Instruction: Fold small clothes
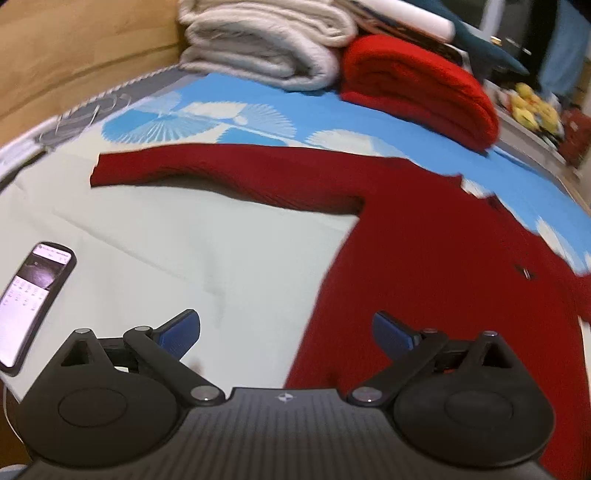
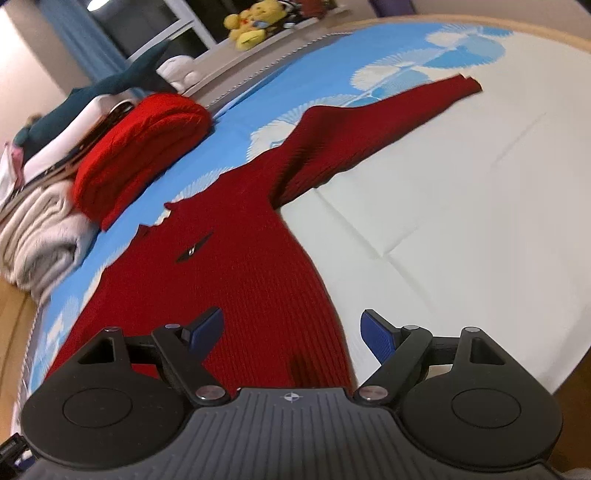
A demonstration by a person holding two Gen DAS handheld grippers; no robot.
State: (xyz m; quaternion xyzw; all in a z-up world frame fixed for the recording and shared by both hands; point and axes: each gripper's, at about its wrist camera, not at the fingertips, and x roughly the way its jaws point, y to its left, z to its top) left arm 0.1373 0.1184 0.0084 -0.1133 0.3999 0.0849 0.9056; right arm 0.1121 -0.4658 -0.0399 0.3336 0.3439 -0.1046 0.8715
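A dark red ribbed knit sweater (image 1: 424, 251) lies flat on the bed with its sleeves spread; one sleeve (image 1: 207, 173) stretches left. It also shows in the right wrist view (image 2: 255, 266), with the other sleeve (image 2: 373, 122) reaching up right. My left gripper (image 1: 286, 334) is open and empty, hovering above the sweater's left hem edge. My right gripper (image 2: 293, 332) is open and empty, above the sweater's lower right side edge.
A phone (image 1: 33, 302) with a lit screen lies on the white sheet (image 1: 166, 251) at left. A folded bright red knit (image 1: 421, 88) and folded grey blanket (image 1: 258, 48) are stacked at the bed's far side. A wooden headboard (image 1: 74, 48) stands behind. Plush toys (image 2: 251, 22) sit on a ledge.
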